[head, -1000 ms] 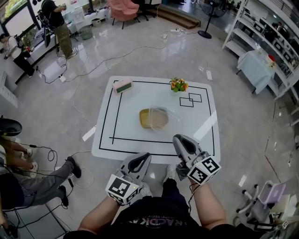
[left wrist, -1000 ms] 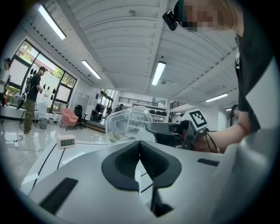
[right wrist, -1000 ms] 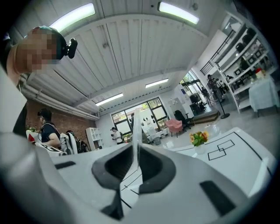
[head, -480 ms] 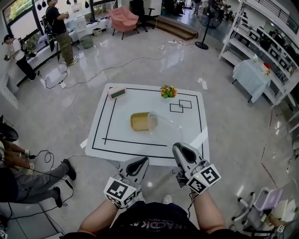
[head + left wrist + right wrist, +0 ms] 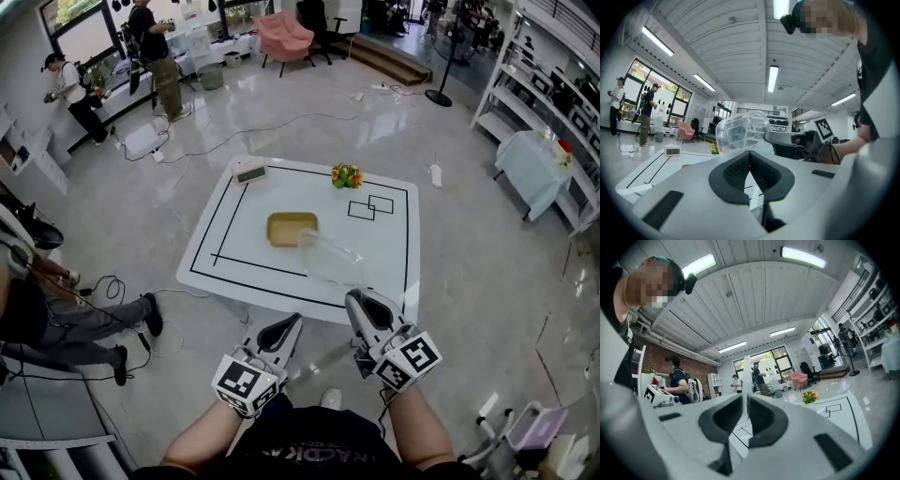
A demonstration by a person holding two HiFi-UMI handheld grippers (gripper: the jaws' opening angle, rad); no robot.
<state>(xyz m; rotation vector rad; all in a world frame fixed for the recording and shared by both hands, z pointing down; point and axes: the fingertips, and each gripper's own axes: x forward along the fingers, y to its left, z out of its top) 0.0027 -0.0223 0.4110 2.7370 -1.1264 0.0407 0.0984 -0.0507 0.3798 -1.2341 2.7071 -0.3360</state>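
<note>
My right gripper (image 5: 362, 305) is shut on the edge of a clear plastic container (image 5: 328, 258), which it holds tilted above the near part of the white table (image 5: 394, 253). In the right gripper view the thin clear edge (image 5: 745, 376) stands pinched between the jaws. A yellow rectangular box (image 5: 292, 228) lies on the table's middle, apart from the clear container. My left gripper (image 5: 284, 328) hangs shut and empty before the table's near edge. In the left gripper view the clear container (image 5: 743, 133) and the right gripper (image 5: 792, 143) show ahead of the shut left gripper (image 5: 750, 164).
A small digital clock (image 5: 249, 170) sits at the table's far left corner and a little bunch of flowers (image 5: 346, 175) at the far middle. Two black outlined squares (image 5: 373, 205) are marked on the right. Cables cross the floor; people stand far left.
The clear container has come away from the yellow box and moved toward the near edge in the right gripper. The person has stepped back from the table.
</note>
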